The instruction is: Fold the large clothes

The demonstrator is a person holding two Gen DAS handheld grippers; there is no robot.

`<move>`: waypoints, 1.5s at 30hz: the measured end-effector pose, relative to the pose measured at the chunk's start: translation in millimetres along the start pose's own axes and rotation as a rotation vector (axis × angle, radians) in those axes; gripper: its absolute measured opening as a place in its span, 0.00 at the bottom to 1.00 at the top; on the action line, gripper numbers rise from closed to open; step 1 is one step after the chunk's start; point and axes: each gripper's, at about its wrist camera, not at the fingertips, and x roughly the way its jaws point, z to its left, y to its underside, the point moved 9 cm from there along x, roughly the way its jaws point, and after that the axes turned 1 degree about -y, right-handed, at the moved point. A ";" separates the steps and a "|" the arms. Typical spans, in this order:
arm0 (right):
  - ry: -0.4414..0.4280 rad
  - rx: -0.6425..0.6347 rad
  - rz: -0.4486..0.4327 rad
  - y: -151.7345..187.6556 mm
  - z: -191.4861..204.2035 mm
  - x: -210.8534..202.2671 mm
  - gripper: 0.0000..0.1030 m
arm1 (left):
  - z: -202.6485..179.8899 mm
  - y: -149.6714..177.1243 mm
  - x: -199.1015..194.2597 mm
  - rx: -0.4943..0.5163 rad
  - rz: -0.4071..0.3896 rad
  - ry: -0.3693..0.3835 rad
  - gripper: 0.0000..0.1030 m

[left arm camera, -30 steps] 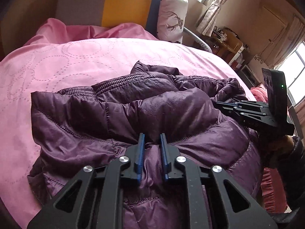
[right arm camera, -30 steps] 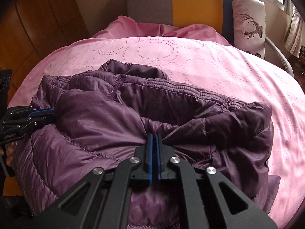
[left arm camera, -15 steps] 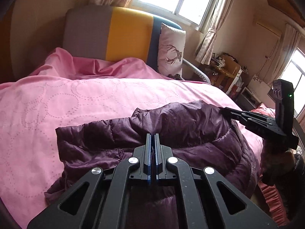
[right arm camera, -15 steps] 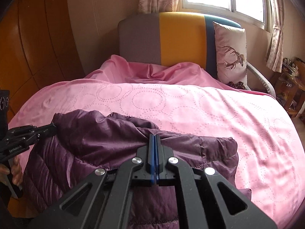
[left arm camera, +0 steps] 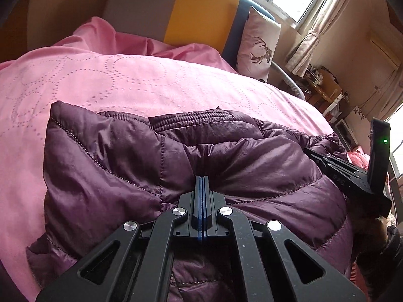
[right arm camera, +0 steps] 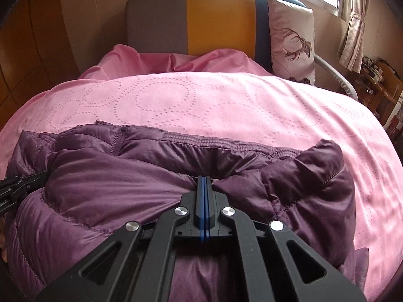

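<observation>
Your work surface is a bed covered in a pink quilt (right arm camera: 226, 105) stitched with dotted circles, backed by a headboard (right arm camera: 214, 20) in grey, yellow and navy panels, with a deer-print pillow (right arm camera: 292, 42) leaning at its right end and curtained windows beyond.

Your left gripper (left arm camera: 202, 180) has its blue-lined jaws pressed together, and the fabric of the purple puffer jacket (left arm camera: 126, 166) puckers into them, so you are pinching a fold of the jacket's upper layer. From that pinch the quilted panels spread left to a squared corner and forward to the ribbed collar band (left arm camera: 201, 118). The tool tilts steeply down toward the bed, its black linkage filling the lower part of the left wrist view.

Your right gripper (right arm camera: 204, 180) is likewise clamped tight, its jaws nipping a gathered crease of the same jacket just below the elasticated band (right arm camera: 221, 146). It too angles down onto the garment. In the left wrist view it reaches in from the right edge, with a green light on its upright housing and part of your hand (left arm camera: 370, 229) under it.

The jacket lies bunched on the near half of the bed, doubled over itself, with both tools gripping it side by side, well apart.
</observation>
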 end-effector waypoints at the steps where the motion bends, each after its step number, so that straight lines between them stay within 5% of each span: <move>1: 0.002 0.008 0.013 2.0 -2.3 5.7 0.00 | 0.2 0.8 2.1 -0.002 0.005 -0.003 0.00; 12: -0.054 0.088 0.038 7.2 -15.2 12.4 0.00 | 5.7 3.9 3.4 -0.014 0.015 -0.096 0.00; 14: -0.063 0.104 0.007 5.9 -16.6 -4.8 0.06 | 5.5 0.8 -12.6 -0.046 -0.011 -0.121 0.01; 15: -0.065 0.111 -0.011 5.2 -16.7 -14.0 0.16 | 2.7 -0.7 -21.3 -0.054 -0.031 -0.123 0.02; 16: -0.065 0.115 -0.033 4.4 -16.2 -25.0 0.28 | -3.3 -1.4 -33.0 -0.057 -0.063 -0.125 0.10; 19: -0.088 0.094 -0.099 6.6 -4.9 -60.6 0.30 | -29.7 2.0 -59.1 -0.042 -0.142 -0.106 0.31; 23: -0.075 0.053 -0.153 28.1 18.0 -91.5 0.37 | -63.0 19.3 -63.9 -0.004 -0.170 -0.111 0.32; 25: -0.026 0.018 -0.176 41.4 28.1 -94.8 0.58 | -70.3 28.2 -53.9 0.000 -0.155 -0.121 0.32; 29: 0.053 -0.024 -0.180 60.3 37.2 -84.5 0.60 | -71.9 37.8 -37.6 0.027 -0.152 -0.153 0.36; 45: 0.048 0.000 -0.168 75.8 31.4 -50.5 0.61 | -60.5 51.4 -12.1 0.029 -0.151 -0.159 0.36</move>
